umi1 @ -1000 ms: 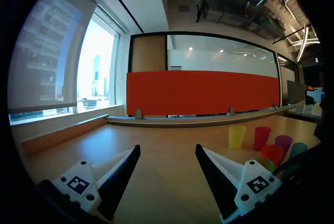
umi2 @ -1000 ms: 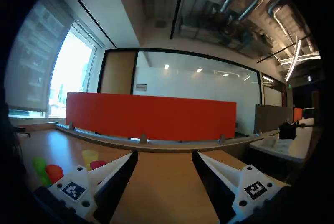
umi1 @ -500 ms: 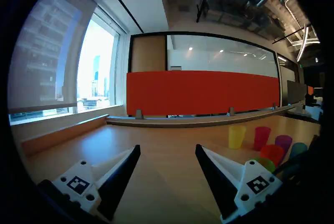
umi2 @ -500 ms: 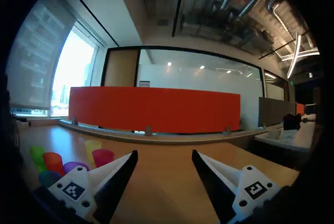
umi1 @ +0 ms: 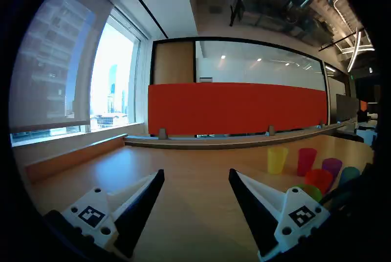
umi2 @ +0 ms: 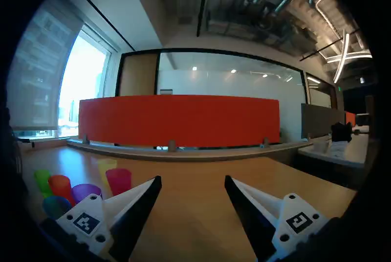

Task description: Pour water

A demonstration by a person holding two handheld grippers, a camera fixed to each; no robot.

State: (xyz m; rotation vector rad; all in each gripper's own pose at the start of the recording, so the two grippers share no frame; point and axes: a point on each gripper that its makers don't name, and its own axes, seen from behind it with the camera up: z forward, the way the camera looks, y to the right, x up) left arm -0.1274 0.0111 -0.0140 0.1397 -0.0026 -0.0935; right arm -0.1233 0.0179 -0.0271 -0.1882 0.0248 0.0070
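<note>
Several coloured plastic cups stand upright in a cluster on the wooden table (umi1: 195, 174). In the left gripper view they sit at the right: a yellow cup (umi1: 277, 160), a pink cup (umi1: 307, 161), a purple cup (umi1: 332, 167), an orange cup (umi1: 318, 180), a teal cup (umi1: 349, 174) and a green cup (umi1: 310, 191). In the right gripper view the same cluster sits at the lower left: yellow cup (umi2: 106, 168), pink cup (umi2: 119, 180), orange cup (umi2: 60, 186), green cup (umi2: 43, 180). My left gripper (umi1: 196, 178) is open and empty. My right gripper (umi2: 193, 184) is open and empty too.
A red divider panel (umi1: 237, 108) runs along the table's far edge. A large window (umi1: 112, 91) and its ledge lie to the left. Another desk (umi2: 337, 152) with dark objects stands to the right, beyond a gap.
The right gripper's view has tilted down and swung left, so more of the cups now show at its lower left. The left gripper has stayed still.
</note>
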